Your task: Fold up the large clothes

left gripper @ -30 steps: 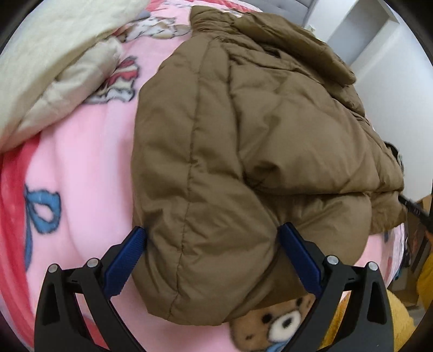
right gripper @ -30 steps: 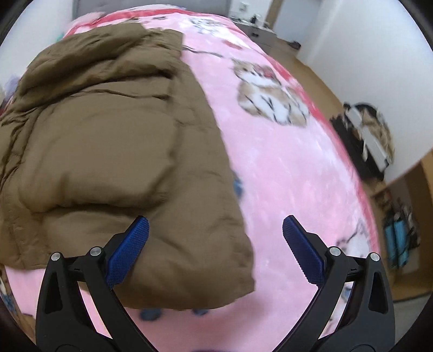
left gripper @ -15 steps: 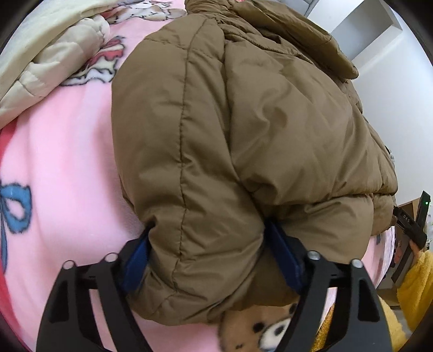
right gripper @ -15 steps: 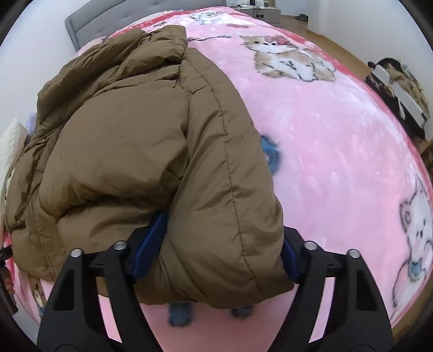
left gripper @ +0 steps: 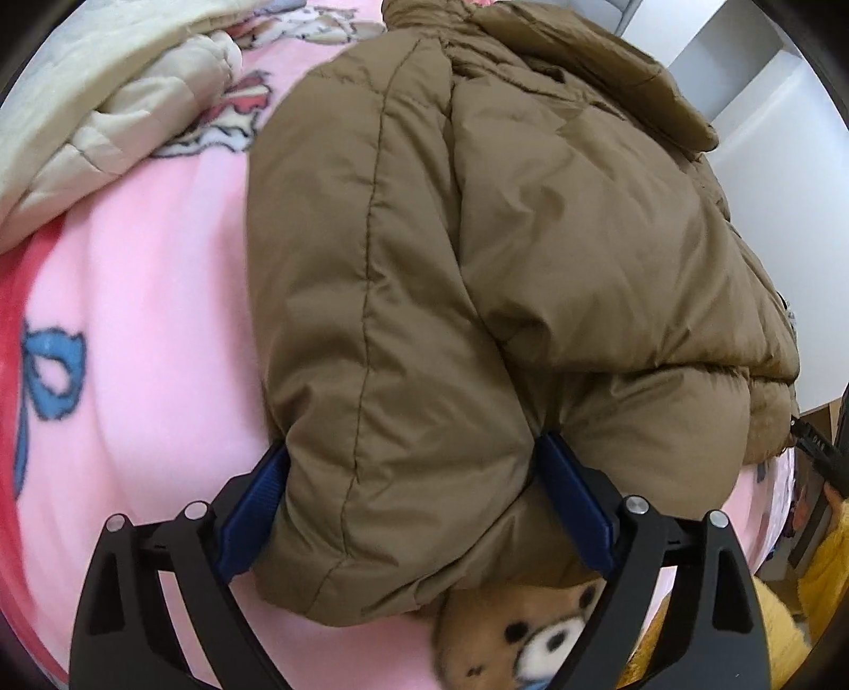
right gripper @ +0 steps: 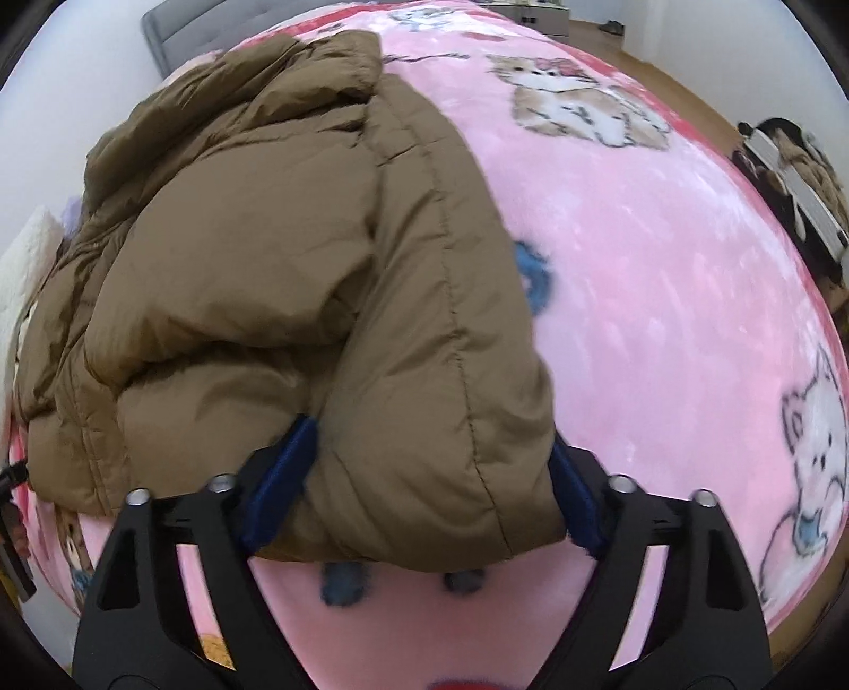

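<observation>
Lying folded on a pink cartoon-print blanket (left gripper: 132,329) spread over a bed: one brown puffer jacket (left gripper: 477,276), quilted, with its collar at the far end from both grippers.

Left gripper (left gripper: 414,504): jaws wide and opening, the jacket's near corner bulging between the blue pads; the cloth fills the gap and touches both pads. Ahead of it and to its left, a cream quilted garment (left gripper: 106,95) bunched on the blanket. Just below the gripper, a bear print on the blanket (left gripper: 530,631). At its right edge, a yellow sleeve (left gripper: 828,562).

Right gripper (right gripper: 424,488): jaws partly closed, pads pressed into the jacket's other near corner (right gripper: 435,424), which is pinched between them. To its right, open blanket with cat prints (right gripper: 578,101); beyond that, wooden floor. Far ahead, a grey headboard (right gripper: 180,21).
</observation>
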